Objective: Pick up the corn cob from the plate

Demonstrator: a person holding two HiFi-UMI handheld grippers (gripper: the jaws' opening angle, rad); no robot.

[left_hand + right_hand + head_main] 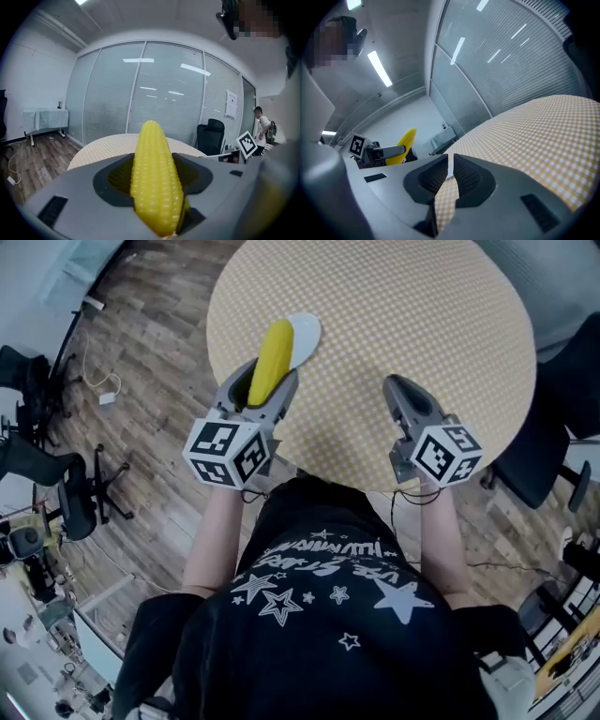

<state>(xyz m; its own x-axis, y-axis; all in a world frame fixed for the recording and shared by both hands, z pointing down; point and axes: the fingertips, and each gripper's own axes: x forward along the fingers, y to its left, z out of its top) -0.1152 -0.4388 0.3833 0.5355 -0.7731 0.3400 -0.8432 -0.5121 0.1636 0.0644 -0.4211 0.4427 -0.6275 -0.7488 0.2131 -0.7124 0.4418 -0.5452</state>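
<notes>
1. Corn cob (272, 360): long, tapered and bright yellow, with neat rows of small rounded kernels. It is gripped along its lower half, its blunt tip points to the far side, and it is held in the air over the near left part of the table.
2. Left gripper (261, 382): smooth grey moulded shell. The jaws stand moderately wide, and their dark, mesh-textured pads press on either side of the corn cob.
3. Plate (307, 334): white, smooth and shallow. It lies on the far left of the table, and in the head view the tip of the corn cob partly covers it.
4. Table (403, 324): round, with a fine yellow-and-white checked surface.
5. Right gripper (401, 388): the same grey shell, over the near right part of the table and well apart from the corn cob. The jaws are drawn together to a thin slit with nothing between them.
6. Floor (150, 352): wood-grain planks, to the left of the table.
</notes>
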